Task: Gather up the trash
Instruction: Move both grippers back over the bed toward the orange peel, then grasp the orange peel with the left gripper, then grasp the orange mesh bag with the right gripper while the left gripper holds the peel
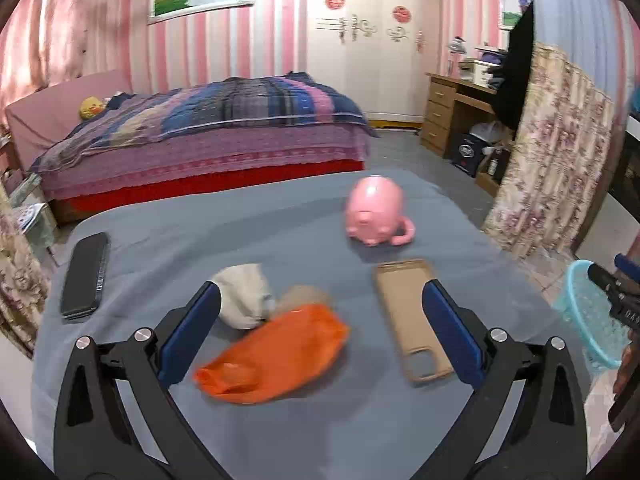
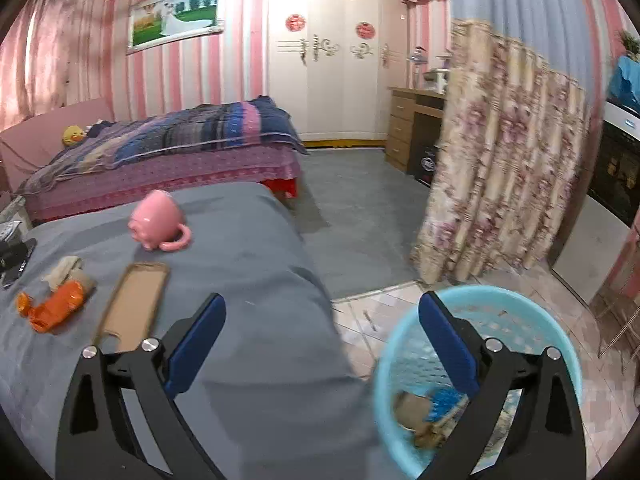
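An orange plastic bag lies on the grey-covered table, with a crumpled white paper wad and a brownish scrap just behind it. My left gripper is open and empty, hovering over the bag. My right gripper is open and empty, over the table's right edge and the light-blue trash basket on the floor. The basket holds brown and blue scraps. The bag and wad also show at the left of the right wrist view.
A pink pig mug stands at the far side of the table. A tan phone case lies right of the bag, a black phone at the left. A bed, a floral curtain and a wooden desk lie beyond.
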Tool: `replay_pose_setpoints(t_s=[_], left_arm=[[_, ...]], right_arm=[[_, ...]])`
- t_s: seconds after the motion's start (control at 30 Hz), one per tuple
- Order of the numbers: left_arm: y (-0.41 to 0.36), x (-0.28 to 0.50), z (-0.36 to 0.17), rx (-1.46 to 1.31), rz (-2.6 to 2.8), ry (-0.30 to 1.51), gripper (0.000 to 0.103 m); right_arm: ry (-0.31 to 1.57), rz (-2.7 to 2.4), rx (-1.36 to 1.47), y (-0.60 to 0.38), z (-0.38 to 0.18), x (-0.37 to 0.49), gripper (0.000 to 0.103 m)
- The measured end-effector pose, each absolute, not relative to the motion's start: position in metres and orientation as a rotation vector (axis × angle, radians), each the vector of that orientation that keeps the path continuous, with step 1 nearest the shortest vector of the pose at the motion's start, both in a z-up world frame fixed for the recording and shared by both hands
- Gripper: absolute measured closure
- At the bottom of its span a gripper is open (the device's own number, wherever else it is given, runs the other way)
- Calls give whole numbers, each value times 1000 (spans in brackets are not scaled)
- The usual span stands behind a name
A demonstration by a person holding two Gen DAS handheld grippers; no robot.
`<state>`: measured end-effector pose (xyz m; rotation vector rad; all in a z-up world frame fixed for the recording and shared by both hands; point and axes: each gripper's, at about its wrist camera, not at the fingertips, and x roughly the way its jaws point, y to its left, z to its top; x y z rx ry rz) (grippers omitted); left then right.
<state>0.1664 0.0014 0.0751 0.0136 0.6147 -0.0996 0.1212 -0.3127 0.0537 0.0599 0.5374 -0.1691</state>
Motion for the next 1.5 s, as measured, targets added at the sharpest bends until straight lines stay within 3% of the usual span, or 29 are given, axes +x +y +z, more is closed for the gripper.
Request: replay_pose_setpoints(t_s=[0.43,0.87,1.0,1.07,1.13,1.27,1.33,1.4,1.5], left_arm=[[90,165,53,-53,24,629,6],[144,183,-23,-146,88,804,6],[146,192,-24,-165,81,817,6],[148,196,-25,-169,83,818,11],[149,200,-26,-178,65,831,25],[146,198,-29,-182,18,845,39],[139,197,-29,-166,-4,849,58],[137,194,-27,-155,-7,840,67],[144,188,-24,-173,-16,829,70]], right_arm=[[494,-36,79,-212,73,166,6],[569,-45,-36,-187,17,181,5],[583,-52,-40,-192,11,181,5],[591,-50,-32,-195,10,182,5],[595,-49,-35,-195,10,183,5],[594,-46,-38,-196,9,183,5],[597,-38,-36,-193,8,184,5],[598,-28,-42,-188,8,183,5],[596,-7,-69,-178,8,181,5]])
